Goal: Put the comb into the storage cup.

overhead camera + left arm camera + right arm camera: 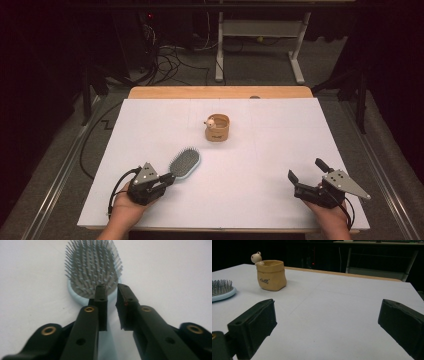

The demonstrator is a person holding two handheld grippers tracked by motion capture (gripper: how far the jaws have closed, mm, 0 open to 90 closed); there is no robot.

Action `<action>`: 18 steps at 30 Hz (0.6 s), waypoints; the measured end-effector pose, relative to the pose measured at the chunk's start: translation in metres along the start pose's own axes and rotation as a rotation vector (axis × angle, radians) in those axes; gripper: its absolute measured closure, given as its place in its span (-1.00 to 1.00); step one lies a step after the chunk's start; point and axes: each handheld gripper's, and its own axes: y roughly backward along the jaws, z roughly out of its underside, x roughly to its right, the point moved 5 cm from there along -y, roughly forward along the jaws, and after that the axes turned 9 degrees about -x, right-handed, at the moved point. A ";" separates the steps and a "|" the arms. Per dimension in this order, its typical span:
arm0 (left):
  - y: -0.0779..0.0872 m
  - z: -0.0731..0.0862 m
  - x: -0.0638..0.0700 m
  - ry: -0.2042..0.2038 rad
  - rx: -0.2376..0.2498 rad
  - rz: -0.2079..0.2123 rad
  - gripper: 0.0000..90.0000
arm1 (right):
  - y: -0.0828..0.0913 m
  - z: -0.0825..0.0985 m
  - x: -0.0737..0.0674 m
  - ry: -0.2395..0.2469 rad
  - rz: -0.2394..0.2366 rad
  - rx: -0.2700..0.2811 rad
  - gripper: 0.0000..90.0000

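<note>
Now: left gripper (167, 180) pinches the hairbrush (184, 163) by its pale blue handle.

Bristles up, the brush lies on the white table (260, 150), near-left of the tan pot (217, 128) at centre. Right gripper (306, 170) rests well apart at the near right, jaws spread wide.

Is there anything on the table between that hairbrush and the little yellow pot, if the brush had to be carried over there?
Nothing visible is. The hairbrush lies at the left gripper, whose jaws straddle its handle, and only bare white table separates it from the pot. The right gripper sits open, far off to the side.
</note>
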 end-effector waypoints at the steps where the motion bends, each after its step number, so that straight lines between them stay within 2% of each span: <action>1: 0.002 0.000 -0.002 0.008 0.017 0.000 0.67 | 0.000 0.000 0.000 0.002 0.000 0.001 -0.94; 5: 0.007 0.000 -0.010 0.026 0.067 -0.039 0.48 | 0.000 0.000 -0.001 0.002 -0.001 -0.002 -0.94; 8: 0.009 0.001 -0.015 0.045 0.086 -0.045 0.27 | -0.001 0.000 0.000 0.001 -0.002 -0.003 -0.94; 9: 0.009 0.001 -0.016 0.046 0.093 -0.050 0.27 | -0.001 0.000 0.000 0.001 -0.002 -0.003 -0.94; 10: 0.010 0.001 -0.019 0.060 0.107 -0.056 0.16 | -0.001 0.000 0.000 -0.001 -0.002 -0.003 -0.94; 13: 0.011 0.001 -0.020 0.060 0.123 -0.060 0.08 | 0.000 0.000 0.000 0.000 -0.002 -0.002 -0.94; 18: 0.014 0.000 -0.023 0.075 0.153 -0.044 -0.12 | 0.000 0.000 0.000 -0.001 0.000 0.000 -0.94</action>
